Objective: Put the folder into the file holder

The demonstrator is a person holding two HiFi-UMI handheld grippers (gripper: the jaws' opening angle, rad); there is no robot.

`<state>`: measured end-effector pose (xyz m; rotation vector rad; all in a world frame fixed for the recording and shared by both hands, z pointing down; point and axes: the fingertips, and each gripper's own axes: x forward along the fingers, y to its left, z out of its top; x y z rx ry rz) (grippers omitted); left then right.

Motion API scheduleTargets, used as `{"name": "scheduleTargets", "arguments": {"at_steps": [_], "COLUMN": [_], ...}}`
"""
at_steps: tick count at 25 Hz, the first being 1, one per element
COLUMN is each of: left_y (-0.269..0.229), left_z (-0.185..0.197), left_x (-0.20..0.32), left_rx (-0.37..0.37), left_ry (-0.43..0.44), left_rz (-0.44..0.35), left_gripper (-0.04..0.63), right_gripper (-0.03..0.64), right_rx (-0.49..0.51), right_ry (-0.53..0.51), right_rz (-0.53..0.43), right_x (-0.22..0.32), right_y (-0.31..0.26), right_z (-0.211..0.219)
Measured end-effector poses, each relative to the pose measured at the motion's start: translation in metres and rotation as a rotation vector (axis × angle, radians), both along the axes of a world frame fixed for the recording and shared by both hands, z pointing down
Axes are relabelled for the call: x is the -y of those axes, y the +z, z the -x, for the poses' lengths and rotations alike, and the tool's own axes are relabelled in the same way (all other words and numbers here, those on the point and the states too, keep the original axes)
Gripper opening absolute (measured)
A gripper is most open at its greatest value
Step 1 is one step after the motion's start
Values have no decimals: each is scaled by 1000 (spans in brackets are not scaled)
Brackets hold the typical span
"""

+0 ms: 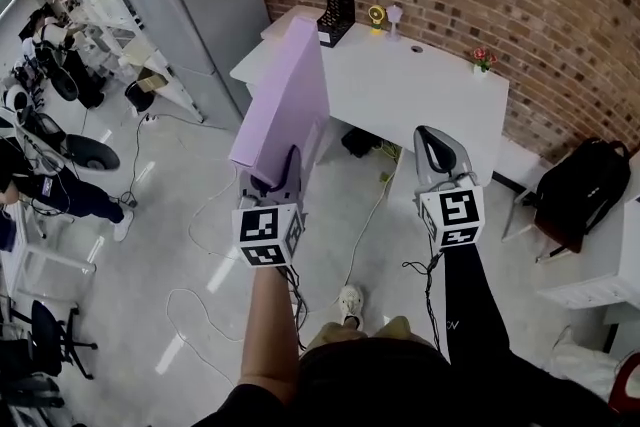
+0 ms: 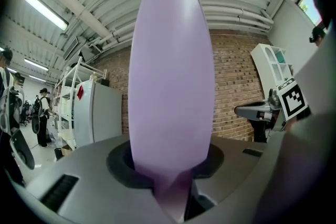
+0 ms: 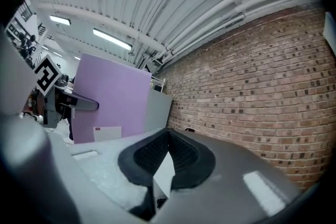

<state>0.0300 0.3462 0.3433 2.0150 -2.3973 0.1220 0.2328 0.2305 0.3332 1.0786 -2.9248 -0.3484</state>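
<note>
left gripper point(image 1: 284, 170) is clamped on the folder point(image 1: 290, 95); right gripper point(image 1: 435, 147) is closed, empty. the file holder point(image 1: 338, 5) could be toppled if struck off-line.

Your right gripper point(image 3: 167, 136) has its black pads point(image 3: 149, 155) meeting at the tips, and nothing is held between them. On the left you can see the big purple folder point(image 3: 113, 94) standing up, with a small white label point(image 3: 107, 132) low down. Your left gripper point(image 3: 79, 103) reaches across it. A brick wall point(image 3: 262, 97) fills the right side. Long lights point(image 3: 112, 39) glow on the ceiling.
</note>
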Motion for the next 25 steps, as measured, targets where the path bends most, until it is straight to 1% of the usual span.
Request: {"name": "scheduleTargets", "arguments": {"at_steps": [5, 10, 16, 20, 25], "left_y": [3, 6, 4, 6, 8], "left_z": [38, 66, 83, 94, 107], "left_x": [26, 47, 69, 86, 121], "left_rx": [-13, -15, -30, -34, -34], "left_ry": [13, 16, 31, 33, 25], "left_rz": [-2, -1, -2, 2, -1], "left_gripper": [137, 137, 137, 137, 137], "right_gripper": [0, 0, 0, -1, 0], "right_rx": [0, -5, 2, 0, 8], "right_ry": [24, 35, 57, 54, 47], "right_rz": [9, 7, 19, 9, -8], "right_x": [26, 48, 73, 89, 124], "right_y": [6, 9, 10, 7, 4], "right_z": [34, 59, 71, 81, 95]}}
